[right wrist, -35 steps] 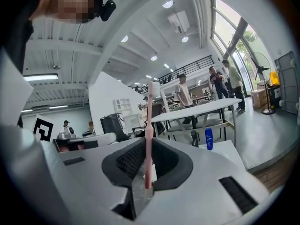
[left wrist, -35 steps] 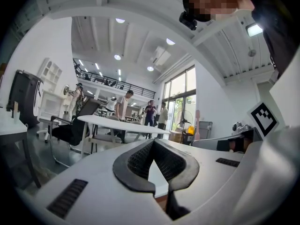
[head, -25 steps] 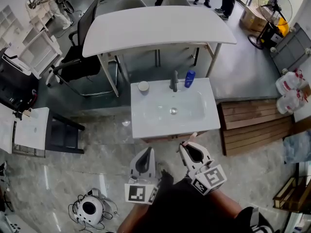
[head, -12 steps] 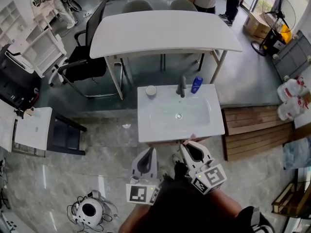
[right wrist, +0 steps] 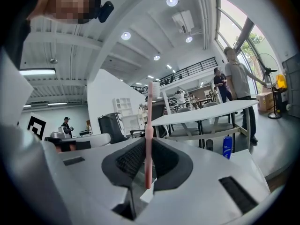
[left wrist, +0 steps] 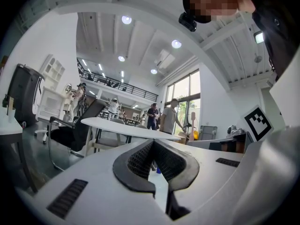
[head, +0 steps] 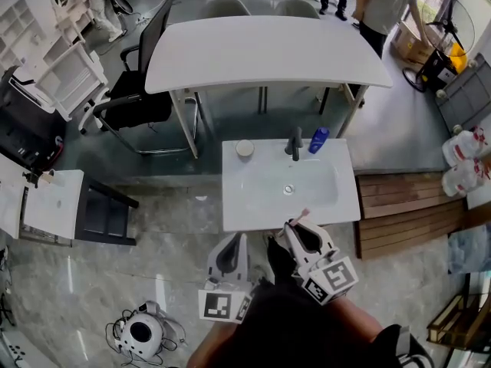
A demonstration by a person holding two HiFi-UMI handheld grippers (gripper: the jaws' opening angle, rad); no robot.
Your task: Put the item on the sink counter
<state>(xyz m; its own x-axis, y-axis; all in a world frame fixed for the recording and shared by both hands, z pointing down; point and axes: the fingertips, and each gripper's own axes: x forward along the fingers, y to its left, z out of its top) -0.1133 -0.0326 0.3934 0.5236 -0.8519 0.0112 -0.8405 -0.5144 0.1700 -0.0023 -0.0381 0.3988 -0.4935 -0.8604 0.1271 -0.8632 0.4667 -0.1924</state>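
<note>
A pink toothbrush stands upright between the jaws of my right gripper, which is shut on it. In the head view its pink tip pokes out just over the near edge of the white sink counter, and the right gripper is held just short of that edge. My left gripper hangs beside it, a little farther back from the counter. Its jaws meet at the tips with nothing between them.
On the counter's far rim stand a small white cup, a dark faucet and a blue bottle. A white table with chairs is behind the sink. Wooden pallets lie to the right, and a person stands beyond.
The sink counter has drawn closer and shifted slightly right in the head view. Both grippers keep their pose, and the toothbrush tip now reaches the counter's near edge.
</note>
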